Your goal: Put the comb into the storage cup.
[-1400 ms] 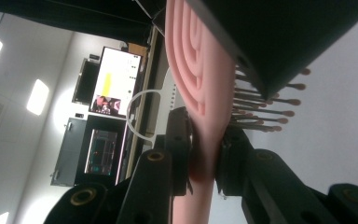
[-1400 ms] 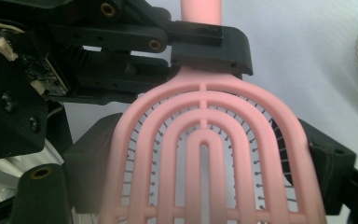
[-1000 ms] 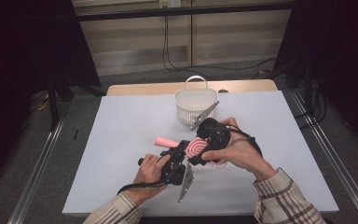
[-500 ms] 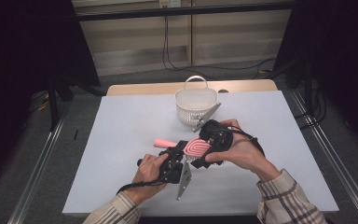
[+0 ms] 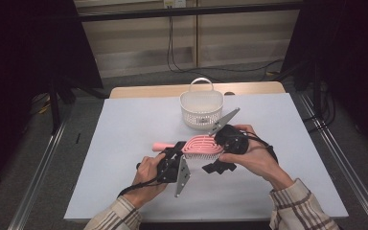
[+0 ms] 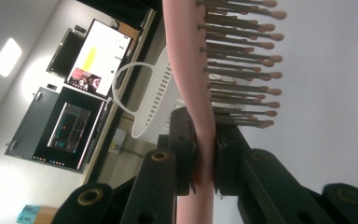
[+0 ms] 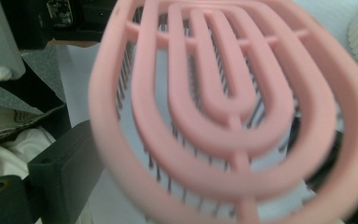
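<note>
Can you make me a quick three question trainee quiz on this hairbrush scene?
1. True or false: the left gripper is shut on the pink hairbrush.
2. What stands beyond the brush on the table? A. a white basket B. a blue bowl C. a red mug
3. How do the right gripper jaws stand around the brush head?

Key: 1. True, its jaws clamp the brush's neck. 2. A, the white basket with a handle. 3. They have just been opening; the brush head lies between them, unpressed as far as the right gripper view shows.
</note>
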The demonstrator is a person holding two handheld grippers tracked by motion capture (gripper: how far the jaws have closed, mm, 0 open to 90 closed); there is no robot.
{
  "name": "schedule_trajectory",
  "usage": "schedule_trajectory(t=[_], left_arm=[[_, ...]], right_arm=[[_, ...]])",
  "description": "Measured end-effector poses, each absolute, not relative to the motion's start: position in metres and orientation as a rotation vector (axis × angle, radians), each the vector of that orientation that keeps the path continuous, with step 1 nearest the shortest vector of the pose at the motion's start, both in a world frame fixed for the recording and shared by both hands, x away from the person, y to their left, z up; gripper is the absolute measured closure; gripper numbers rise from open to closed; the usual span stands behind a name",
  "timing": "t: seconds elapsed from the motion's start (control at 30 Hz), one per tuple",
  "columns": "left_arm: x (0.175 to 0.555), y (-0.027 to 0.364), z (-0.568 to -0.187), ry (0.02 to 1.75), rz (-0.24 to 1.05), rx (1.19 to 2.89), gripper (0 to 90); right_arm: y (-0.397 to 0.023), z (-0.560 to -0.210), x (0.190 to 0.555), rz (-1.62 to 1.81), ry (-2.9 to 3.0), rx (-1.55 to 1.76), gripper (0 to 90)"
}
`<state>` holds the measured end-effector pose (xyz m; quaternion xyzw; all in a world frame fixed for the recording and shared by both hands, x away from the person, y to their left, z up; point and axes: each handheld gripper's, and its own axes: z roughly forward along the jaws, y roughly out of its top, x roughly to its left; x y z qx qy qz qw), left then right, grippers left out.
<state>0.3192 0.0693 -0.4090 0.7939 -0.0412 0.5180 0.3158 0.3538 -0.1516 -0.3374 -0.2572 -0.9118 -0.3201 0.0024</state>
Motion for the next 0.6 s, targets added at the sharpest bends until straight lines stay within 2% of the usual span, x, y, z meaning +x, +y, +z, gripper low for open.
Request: schedule_trajectory(t=[0.37, 0.6], left_arm=[[0.326, 0.079, -0.404, -0.018, 1.280, 2.086, 80.8], [0.331, 0.087, -0.399, 0.075, 1.166, 2.059, 80.8]], right_arm=[[-0.163, -0.343, 0.353, -1.039, -2.891, -0.839, 5.2], [-0.168, -0.344, 0.352, -1.057, -2.900, -0.867, 5.5]])
